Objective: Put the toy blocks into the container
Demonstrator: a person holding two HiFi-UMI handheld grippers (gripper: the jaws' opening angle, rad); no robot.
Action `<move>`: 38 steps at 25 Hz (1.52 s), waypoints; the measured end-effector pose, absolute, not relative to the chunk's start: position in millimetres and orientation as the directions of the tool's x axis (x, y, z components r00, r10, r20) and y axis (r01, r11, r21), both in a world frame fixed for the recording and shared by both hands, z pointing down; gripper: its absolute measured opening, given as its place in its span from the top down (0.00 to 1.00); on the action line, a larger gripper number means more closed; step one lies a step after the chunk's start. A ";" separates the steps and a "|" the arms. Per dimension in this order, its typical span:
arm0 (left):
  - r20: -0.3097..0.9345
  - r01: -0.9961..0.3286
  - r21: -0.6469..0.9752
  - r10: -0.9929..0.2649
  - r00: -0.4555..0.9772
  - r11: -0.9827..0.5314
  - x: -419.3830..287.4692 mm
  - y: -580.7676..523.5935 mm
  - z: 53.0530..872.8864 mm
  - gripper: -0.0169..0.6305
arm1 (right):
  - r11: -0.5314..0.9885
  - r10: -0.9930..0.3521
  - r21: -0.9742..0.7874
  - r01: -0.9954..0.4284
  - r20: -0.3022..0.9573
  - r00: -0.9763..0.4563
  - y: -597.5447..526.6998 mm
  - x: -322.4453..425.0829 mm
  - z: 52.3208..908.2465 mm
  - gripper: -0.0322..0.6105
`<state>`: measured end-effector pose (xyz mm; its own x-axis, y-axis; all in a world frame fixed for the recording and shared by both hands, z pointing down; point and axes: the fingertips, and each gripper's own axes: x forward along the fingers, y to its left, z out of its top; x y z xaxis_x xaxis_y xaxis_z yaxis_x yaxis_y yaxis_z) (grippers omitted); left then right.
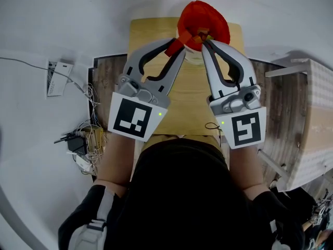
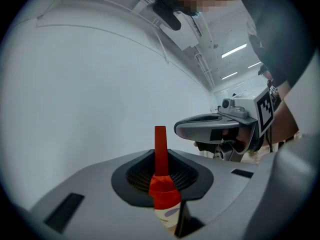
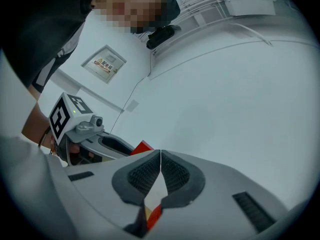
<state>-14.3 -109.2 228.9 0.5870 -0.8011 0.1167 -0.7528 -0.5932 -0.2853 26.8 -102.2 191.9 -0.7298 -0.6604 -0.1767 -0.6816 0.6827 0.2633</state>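
Note:
A red soft container (image 1: pixel 204 19) hangs over the far end of the wooden table (image 1: pixel 190 95). My left gripper (image 1: pixel 182 39) is shut on a red strip of its edge. That strip (image 2: pixel 160 149) stands up between the pads in the left gripper view, with red and white material (image 2: pixel 165 204) below it. My right gripper (image 1: pixel 205 38) meets the container's near edge from the right. Its pads (image 3: pixel 170 171) are pressed together, and white and red material (image 3: pixel 152 211) shows just under them. No toy blocks are visible.
Cables and a power strip (image 1: pixel 78 139) lie on the floor at the left, near a white box (image 1: pixel 57 77). A pale wooden shelf unit (image 1: pixel 312 119) stands at the right. The person's dark clothing (image 1: pixel 182 191) fills the bottom of the head view.

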 end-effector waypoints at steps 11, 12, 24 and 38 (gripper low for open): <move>0.182 -0.744 -0.275 -0.792 0.582 -0.609 25.3 -150.7 259.2 0.85 | 0.672 -0.684 0.224 -0.706 -0.176 -0.708 -145.1 70.4 209.5 0.90; 0.194 -0.744 -0.273 -0.793 0.578 -0.609 26.2 -155.3 263.9 0.85 | 0.672 -0.686 0.223 -0.706 -0.172 -0.707 -148.5 71.5 211.6 0.90; 0.375 -0.710 -0.302 -0.764 0.525 -0.636 38.5 -207.1 336.8 0.85 | 0.668 -0.704 0.202 -0.716 -0.138 -0.696 -174.3 83.9 230.9 0.90; 0.546 -0.672 -0.284 -0.692 0.473 -0.684 41.6 -220.8 388.2 0.85 | 0.668 -0.715 0.166 -0.726 -0.128 -0.687 -181.9 90.4 239.8 0.90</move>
